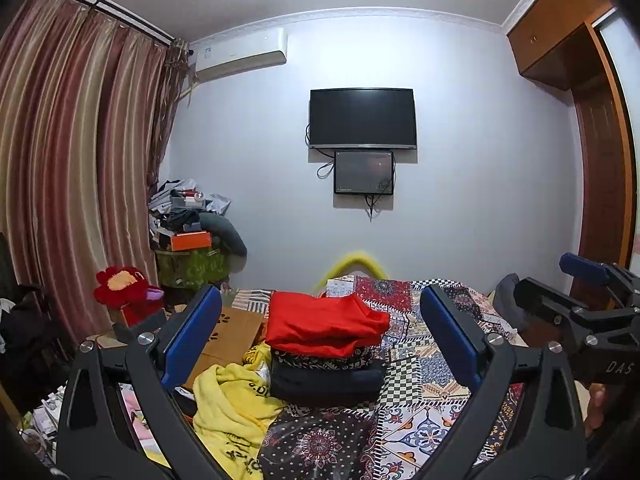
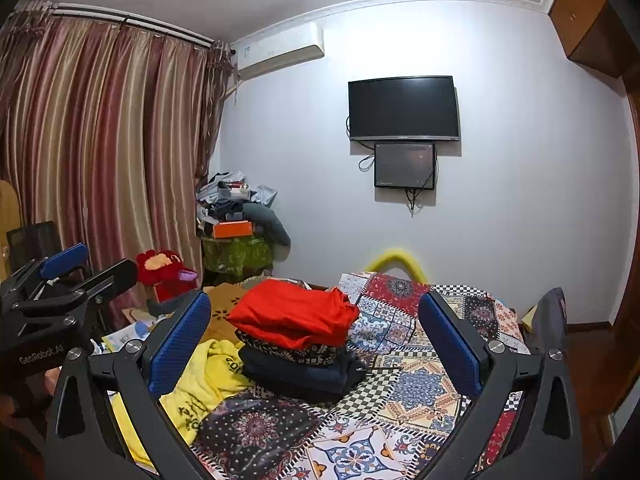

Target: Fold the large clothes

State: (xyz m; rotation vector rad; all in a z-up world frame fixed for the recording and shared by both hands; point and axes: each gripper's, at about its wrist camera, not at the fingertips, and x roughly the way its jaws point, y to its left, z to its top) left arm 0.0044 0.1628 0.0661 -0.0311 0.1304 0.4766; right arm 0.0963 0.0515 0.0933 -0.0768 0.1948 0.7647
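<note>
Both grippers hang above the near end of the patchwork bedspread [image 2: 420,392], holding nothing. The left gripper [image 1: 320,334] has its jaws spread wide; so does the right gripper [image 2: 316,334]. A stack of folded clothes [image 1: 326,354], red garment on top, sits at frame centre in both views. The unfolded yellow garment [image 1: 234,408] lies crumpled at lower left of the stack, touching its base and trailing toward the bed's left edge; its long axis appears to run from the stack toward the lower left. By judgement, the left gripper is nearer.
</note>
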